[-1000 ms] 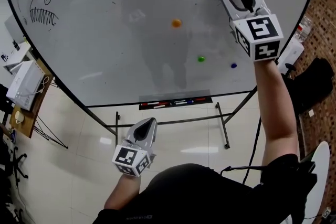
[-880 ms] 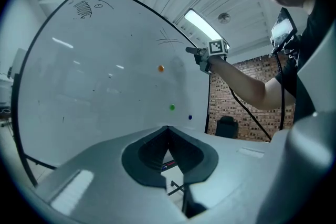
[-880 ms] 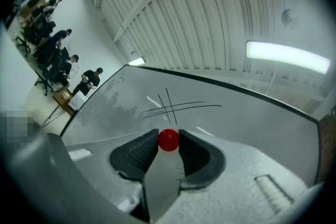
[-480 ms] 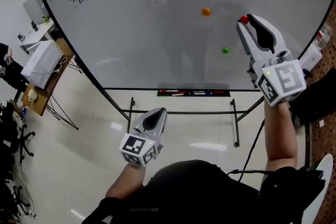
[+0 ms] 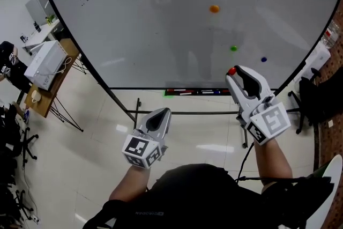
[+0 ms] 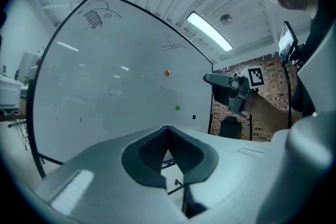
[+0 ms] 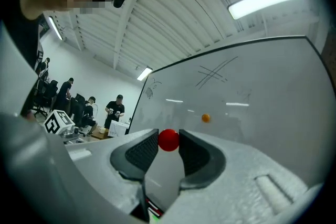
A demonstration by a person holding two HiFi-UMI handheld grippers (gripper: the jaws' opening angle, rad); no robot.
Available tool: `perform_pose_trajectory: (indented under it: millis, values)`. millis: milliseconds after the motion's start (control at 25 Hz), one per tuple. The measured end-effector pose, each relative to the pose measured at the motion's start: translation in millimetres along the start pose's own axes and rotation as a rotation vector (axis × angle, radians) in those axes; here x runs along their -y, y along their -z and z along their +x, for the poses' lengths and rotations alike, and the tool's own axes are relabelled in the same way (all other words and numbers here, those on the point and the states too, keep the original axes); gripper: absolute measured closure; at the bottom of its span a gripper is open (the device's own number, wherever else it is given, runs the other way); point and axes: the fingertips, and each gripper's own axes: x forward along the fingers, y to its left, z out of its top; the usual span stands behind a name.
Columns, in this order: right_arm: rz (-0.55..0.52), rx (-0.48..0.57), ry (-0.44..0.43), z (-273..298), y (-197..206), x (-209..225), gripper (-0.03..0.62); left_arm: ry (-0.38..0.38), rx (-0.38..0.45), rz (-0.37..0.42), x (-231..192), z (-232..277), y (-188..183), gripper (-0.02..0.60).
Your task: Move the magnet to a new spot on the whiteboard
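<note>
The whiteboard (image 5: 161,35) fills the upper head view, with a fish sketch at its top left. My right gripper (image 5: 234,73) is shut on a small red magnet (image 5: 232,71), held off the board near its lower edge. The red magnet (image 7: 168,140) sits pinched between the jaw tips in the right gripper view. An orange magnet (image 5: 214,8), a green one (image 5: 233,48) and a blue one (image 5: 263,59) stick to the board's right half. My left gripper (image 5: 161,113) hangs low in front of the board's stand, shut with nothing in it; its tips (image 6: 168,128) meet.
A marker tray (image 5: 198,92) runs along the board's bottom edge, above the stand's legs. A table with a white box (image 5: 45,64) stands at the left, a dark chair (image 5: 316,96) at the right. Several people (image 7: 113,110) stand far off in the right gripper view.
My right gripper has come down from the board's upper right to its lower edge, carrying the red magnet away from the surface. The left gripper has barely shifted.
</note>
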Motion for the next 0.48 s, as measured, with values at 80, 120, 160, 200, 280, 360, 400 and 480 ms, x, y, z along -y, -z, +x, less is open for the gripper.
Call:
perform_pose_trajectory:
  millis: [80, 120, 160, 200, 280, 360, 400, 480]
  values:
    - [0.03, -0.017, 0.004, -10.7, 16.6, -12.9, 0.488, 0.002, 0.004, 0.001, -1.6, -2.6, 0.1, 0.565]
    - [0.048, -0.027, 0.007, -15.6, 24.1, -18.4, 0.488, 0.004, 0.004, 0.002, -2.4, -3.4, 0.7, 0.565]
    - [0.068, -0.036, 0.012, -20.2, 31.1, -22.8, 0.488, 0.007, 0.004, 0.004, -2.8, -3.7, 1.1, 0.565]
    - [0.088, -0.043, 0.019, -24.6, 37.7, -26.3, 0.488, 0.011, 0.003, 0.005, -2.6, -3.7, 1.2, 0.565]
    - [0.128, -0.057, 0.031, -33.5, 50.1, -32.8, 0.488, 0.022, 0.0, 0.011, -0.2, -3.1, -0.3, 0.565]
    - [0.165, -0.07, 0.029, -42.0, 62.1, -42.2, 0.488, 0.036, -0.002, 0.014, 3.2, -2.4, -3.3, 0.565]
    - [0.181, -0.077, 0.028, -46.5, 68.3, -47.7, 0.488, 0.044, -0.001, 0.012, 4.2, -2.1, -3.5, 0.565]
    - [0.209, -0.094, 0.031, -55.8, 81.6, -58.0, 0.488, 0.056, 0.004, 0.005, 5.4, -2.2, -3.0, 0.565]
